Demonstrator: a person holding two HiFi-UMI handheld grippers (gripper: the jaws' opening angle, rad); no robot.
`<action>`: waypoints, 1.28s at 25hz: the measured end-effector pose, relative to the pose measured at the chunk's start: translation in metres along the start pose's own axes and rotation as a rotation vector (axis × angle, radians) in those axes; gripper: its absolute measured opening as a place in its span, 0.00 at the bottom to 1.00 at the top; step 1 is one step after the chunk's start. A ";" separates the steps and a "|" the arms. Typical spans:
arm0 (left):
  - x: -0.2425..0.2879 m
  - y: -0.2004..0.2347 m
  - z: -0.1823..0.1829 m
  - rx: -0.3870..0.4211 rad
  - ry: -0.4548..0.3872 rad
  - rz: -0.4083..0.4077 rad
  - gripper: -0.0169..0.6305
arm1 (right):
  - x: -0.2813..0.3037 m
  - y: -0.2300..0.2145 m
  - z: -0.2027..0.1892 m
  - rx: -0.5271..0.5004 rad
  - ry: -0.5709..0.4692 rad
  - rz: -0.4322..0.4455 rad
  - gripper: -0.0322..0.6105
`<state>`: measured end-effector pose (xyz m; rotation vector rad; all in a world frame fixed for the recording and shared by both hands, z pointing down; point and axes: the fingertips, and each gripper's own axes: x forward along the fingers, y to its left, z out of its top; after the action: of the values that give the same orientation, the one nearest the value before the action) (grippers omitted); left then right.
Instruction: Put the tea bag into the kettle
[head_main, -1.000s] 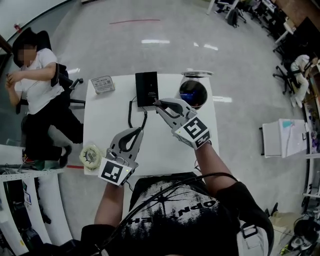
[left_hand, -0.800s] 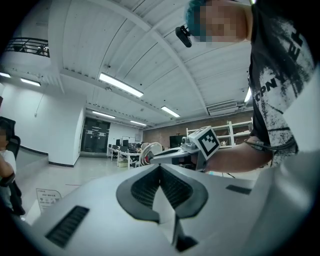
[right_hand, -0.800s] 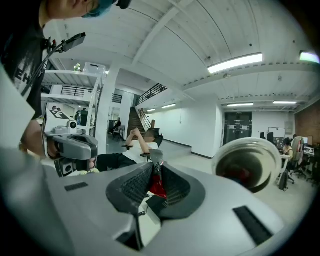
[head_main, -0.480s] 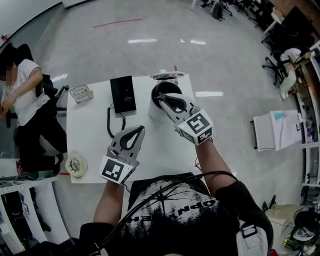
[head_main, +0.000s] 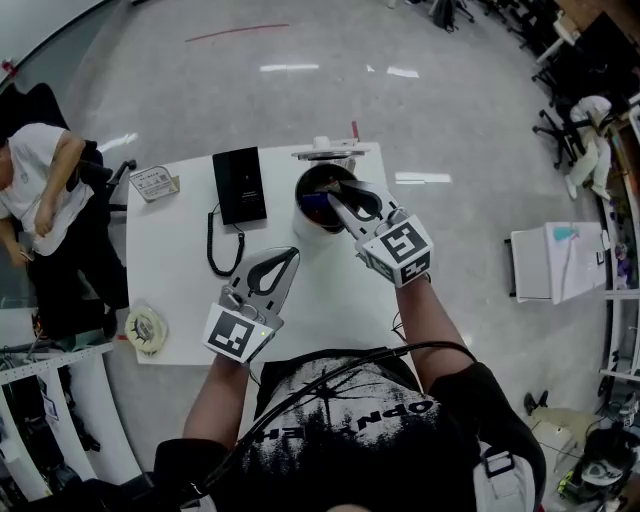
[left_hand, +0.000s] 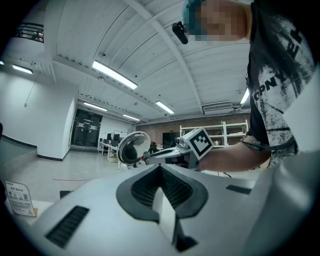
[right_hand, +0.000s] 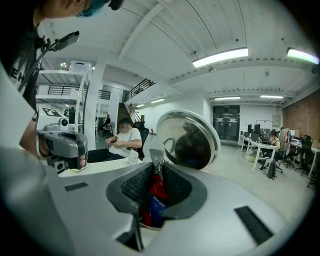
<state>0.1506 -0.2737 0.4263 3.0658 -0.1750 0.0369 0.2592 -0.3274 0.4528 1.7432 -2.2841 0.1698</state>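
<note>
The tea bag (right_hand: 157, 191), a red and blue packet, is pinched between the pads of the right tongs (right_hand: 155, 169) and hangs directly over the open mouth of the kettle (head_main: 301, 200); it is not released. The kettle stands at the far edge of the desk (head_main: 180, 300), toward the far right corner, with its lid (right_hand: 190, 140) raised upright on the far side. The right tongs reach in from the near side, tips above the kettle's opening. The left tongs (head_main: 288, 258) are pressed together at the tips and sit above the middle of the desk, apart from the kettle and pointing toward it. A black box (head_main: 240, 185) lies just left of the kettle at the far edge, with a black cable (head_main: 218, 248) looping from it. A small card (head_main: 154, 183) is at the far left corner. A tape roll (head_main: 146, 330) is at the near left corner.
</note>
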 end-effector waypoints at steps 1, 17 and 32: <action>0.001 0.001 -0.001 -0.002 0.002 0.001 0.04 | 0.002 -0.001 -0.002 0.001 0.004 0.000 0.15; 0.002 0.004 -0.003 -0.007 0.007 0.002 0.04 | 0.008 -0.005 -0.016 0.014 0.055 -0.001 0.36; -0.010 -0.007 0.014 -0.007 -0.025 0.001 0.04 | -0.023 0.014 0.003 -0.047 -0.013 -0.008 0.36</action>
<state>0.1420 -0.2672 0.4121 3.0598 -0.1780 -0.0021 0.2513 -0.3028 0.4442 1.7347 -2.2710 0.1023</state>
